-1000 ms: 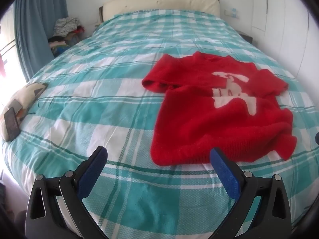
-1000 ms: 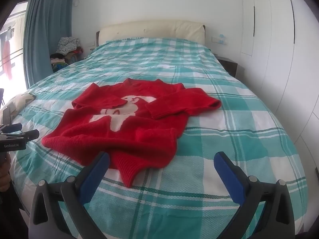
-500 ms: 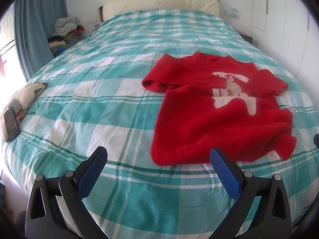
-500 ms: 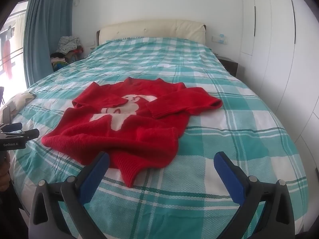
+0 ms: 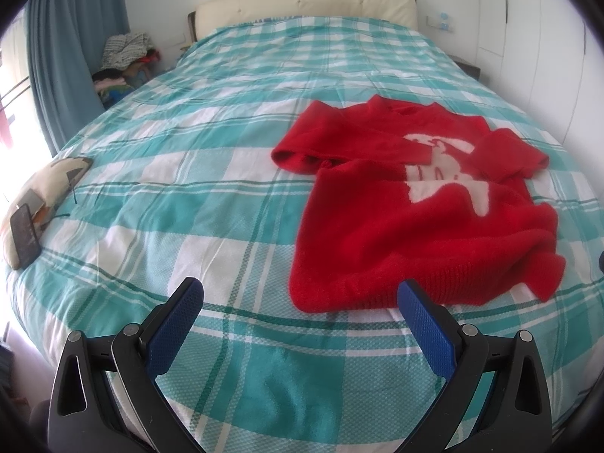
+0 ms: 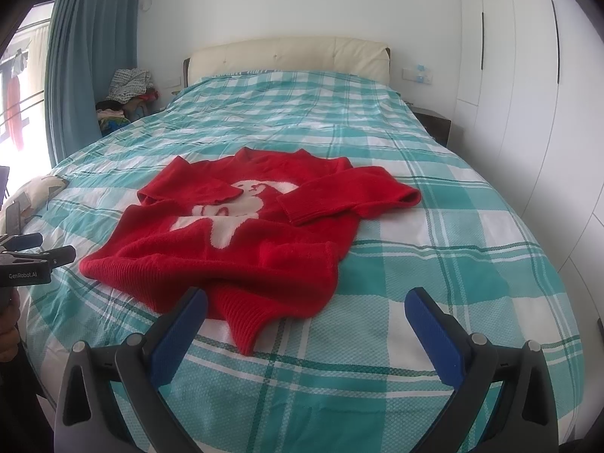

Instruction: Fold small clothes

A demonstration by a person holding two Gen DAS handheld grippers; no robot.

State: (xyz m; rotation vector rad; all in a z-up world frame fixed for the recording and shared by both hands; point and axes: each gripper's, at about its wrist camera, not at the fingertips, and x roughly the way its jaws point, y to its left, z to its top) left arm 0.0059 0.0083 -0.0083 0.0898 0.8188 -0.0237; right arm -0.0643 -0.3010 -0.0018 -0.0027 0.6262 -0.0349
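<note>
On the teal-and-white checked bedspread (image 6: pixel 434 249), a small red knit sweater (image 6: pixel 241 249) lies face up, a white animal figure (image 6: pixel 238 207) showing on its chest. Both sleeves are folded in across the front, and the ribbed hem is rumpled, with one corner turned toward the foot of the bed.

From the left wrist camera, the left gripper (image 5: pixel 300 302) hangs above the near edge of the bed with its blue-padded fingers (image 5: pixel 177 321) spread wide and nothing between them. The sweater (image 5: pixel 415 219) sits ahead and to the right of it; the hem's near left corner lies just beyond the gap between the pads, close to the right-hand pad but not touching it.

From the right wrist camera, the right gripper (image 6: pixel 305 313) is likewise splayed wide and empty. The sweater lies ahead and to its left, and the turned hem corner reaches down beside the left-hand pad (image 6: pixel 181 336); whether cloth and pad touch cannot be told. The left gripper (image 6: pixel 30 253) shows at the left edge of that view, level with the hem and apart from it.

A patterned cushion (image 5: pixel 41 188) with a dark phone (image 5: pixel 24 230) on it rests at the bed's left edge, well apart from the sweater. A cream headboard (image 6: pixel 287 56) stands at the far end.
</note>
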